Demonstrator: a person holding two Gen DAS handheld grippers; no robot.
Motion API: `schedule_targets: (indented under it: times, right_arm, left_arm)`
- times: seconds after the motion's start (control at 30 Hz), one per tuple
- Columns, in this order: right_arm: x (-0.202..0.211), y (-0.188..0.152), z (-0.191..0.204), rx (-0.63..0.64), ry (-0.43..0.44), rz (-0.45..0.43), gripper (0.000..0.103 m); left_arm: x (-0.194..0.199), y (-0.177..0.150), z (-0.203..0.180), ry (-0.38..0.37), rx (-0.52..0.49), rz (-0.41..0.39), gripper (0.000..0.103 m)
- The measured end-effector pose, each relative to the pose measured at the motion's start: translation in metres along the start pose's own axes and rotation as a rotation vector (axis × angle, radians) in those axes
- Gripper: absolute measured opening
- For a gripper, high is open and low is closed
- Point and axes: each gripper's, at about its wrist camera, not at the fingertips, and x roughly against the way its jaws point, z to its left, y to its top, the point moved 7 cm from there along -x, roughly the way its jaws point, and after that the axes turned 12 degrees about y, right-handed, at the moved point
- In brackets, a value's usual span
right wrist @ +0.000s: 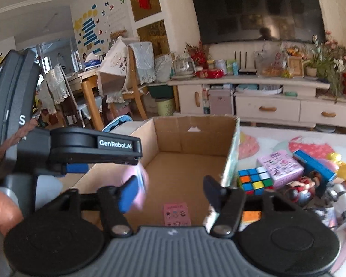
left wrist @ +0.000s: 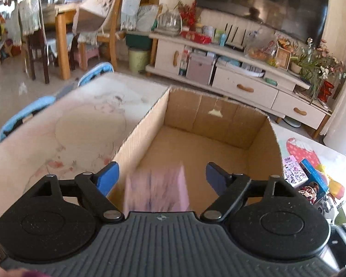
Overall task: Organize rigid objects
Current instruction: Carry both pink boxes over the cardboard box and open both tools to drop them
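Below, blurred pink box (left wrist: 156,187), corrugated cardboard box (left wrist: 219,113)

pink box (left wrist: 156,188): motion-blurred, print unreadable
pink box, right view (right wrist: 140,180): smeared, partly behind blue finger
toys (left wrist: 316,184): partly hidden

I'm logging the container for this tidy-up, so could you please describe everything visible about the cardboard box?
The cardboard box is plain brown corrugated card, open-topped, its flaps apparently cut off with rough edges. It stands upright on the table. A small patch is torn from its far wall. Its right outer wall carries a pale printed pattern. On its floor lies a small pink card; a blurred pink box shows between the open left tongs.
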Motion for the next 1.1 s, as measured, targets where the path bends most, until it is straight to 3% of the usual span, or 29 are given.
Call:
schedule_targets:
  times: [0.23,0.6,0.87,1.1]
  right_arm:
    - [0.042,0.005,-0.012,0.061,-0.137,-0.096,0.097]
    - [0.093,-0.007,-0.047,0.082,-0.311,-0.180,0.100]
    - [0.115,-0.033,-0.069,0.082,-0.389,-0.170,0.101]
    - [0.132,-0.051,-0.096,0.054,-0.449,-0.148,0.101]
  left_arm:
    - [0.011,-0.003,-0.017,-0.048,-0.038,-0.052,0.103]
    - [0.038,-0.025,-0.040,-0.160,-0.109,-0.112,0.103]
    - [0.059,-0.042,-0.065,-0.228,-0.218,-0.183,0.103]
    - [0.076,-0.059,-0.086,-0.284,-0.261,-0.195,0.103]
